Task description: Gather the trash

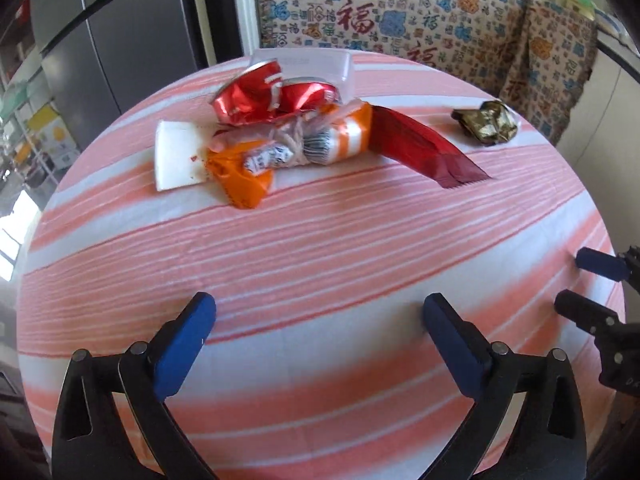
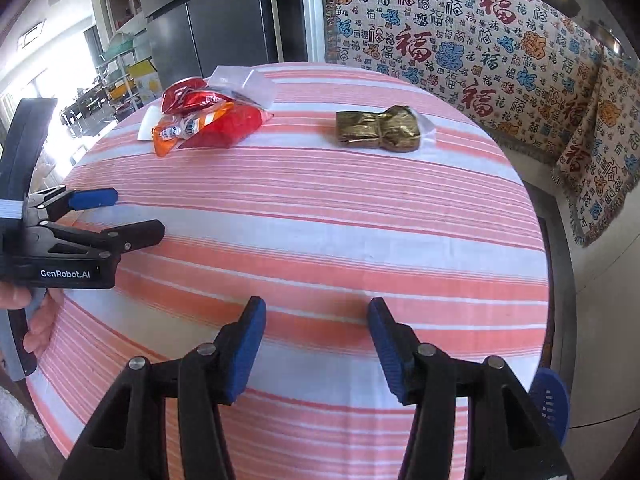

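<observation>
A heap of trash lies at the far side of the table: an orange wrapper [image 1: 256, 160] [image 2: 168, 136], crushed red foil [image 1: 264, 98] [image 2: 188, 98], a dark red wrapper [image 1: 424, 148] [image 2: 232, 124], a white paper [image 1: 176, 156] and a clear plastic box [image 1: 320, 64] [image 2: 244, 82]. A crumpled gold wrapper [image 1: 486, 122] [image 2: 378, 128] lies apart to the right. My left gripper [image 1: 320, 312] [image 2: 124, 214] is open and empty over the near table. My right gripper [image 2: 316, 320] [image 1: 568, 282] is open and empty, beside the left one.
The round table [image 2: 320, 232] has a pink and white striped cloth. A sofa with a patterned throw [image 2: 480, 40] stands behind it, a grey fridge [image 2: 216, 12] at the back left. A blue perforated object [image 2: 554, 404] sits below the table's right edge.
</observation>
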{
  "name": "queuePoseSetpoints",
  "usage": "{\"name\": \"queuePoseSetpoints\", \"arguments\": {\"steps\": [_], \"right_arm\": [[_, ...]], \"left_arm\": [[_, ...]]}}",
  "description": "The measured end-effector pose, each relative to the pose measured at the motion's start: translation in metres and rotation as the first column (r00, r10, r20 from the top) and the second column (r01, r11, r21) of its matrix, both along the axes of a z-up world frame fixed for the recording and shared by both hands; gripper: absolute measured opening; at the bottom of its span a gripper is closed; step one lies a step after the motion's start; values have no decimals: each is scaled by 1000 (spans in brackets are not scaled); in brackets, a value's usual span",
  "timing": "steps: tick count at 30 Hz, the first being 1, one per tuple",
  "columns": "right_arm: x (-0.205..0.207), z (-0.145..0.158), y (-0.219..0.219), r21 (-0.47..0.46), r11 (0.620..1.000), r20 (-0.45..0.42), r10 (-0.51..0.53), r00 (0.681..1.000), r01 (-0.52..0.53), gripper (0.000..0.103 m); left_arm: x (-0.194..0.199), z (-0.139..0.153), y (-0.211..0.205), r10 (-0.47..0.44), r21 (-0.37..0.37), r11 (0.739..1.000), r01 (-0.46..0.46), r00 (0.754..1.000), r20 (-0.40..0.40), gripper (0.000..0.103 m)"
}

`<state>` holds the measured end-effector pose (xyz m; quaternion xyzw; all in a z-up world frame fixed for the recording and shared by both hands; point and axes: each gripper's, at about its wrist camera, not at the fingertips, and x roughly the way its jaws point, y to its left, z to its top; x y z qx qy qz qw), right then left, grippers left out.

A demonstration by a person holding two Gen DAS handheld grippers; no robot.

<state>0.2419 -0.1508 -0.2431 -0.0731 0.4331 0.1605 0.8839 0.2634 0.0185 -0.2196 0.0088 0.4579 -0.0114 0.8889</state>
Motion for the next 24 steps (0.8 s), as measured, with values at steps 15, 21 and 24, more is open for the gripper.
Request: {"name": "queuePoseSetpoints", "arguments": {"steps": [15,21,24], "right_arm": [[14,-4,19,-9,1000,63,-12,998,13,75],[15,-4,18,-10,1000,64,-12,998,12,75],[15,-5,18,-10,1000,64,-11,998,12,75]], "left_arm": [[8,-1,16,33,-6,999,-33,999,7,103],[8,-2,15,35,-5,999,-35,999,7,103],[7,-2,16,35,-6,999,-35,999,7,103]]}}
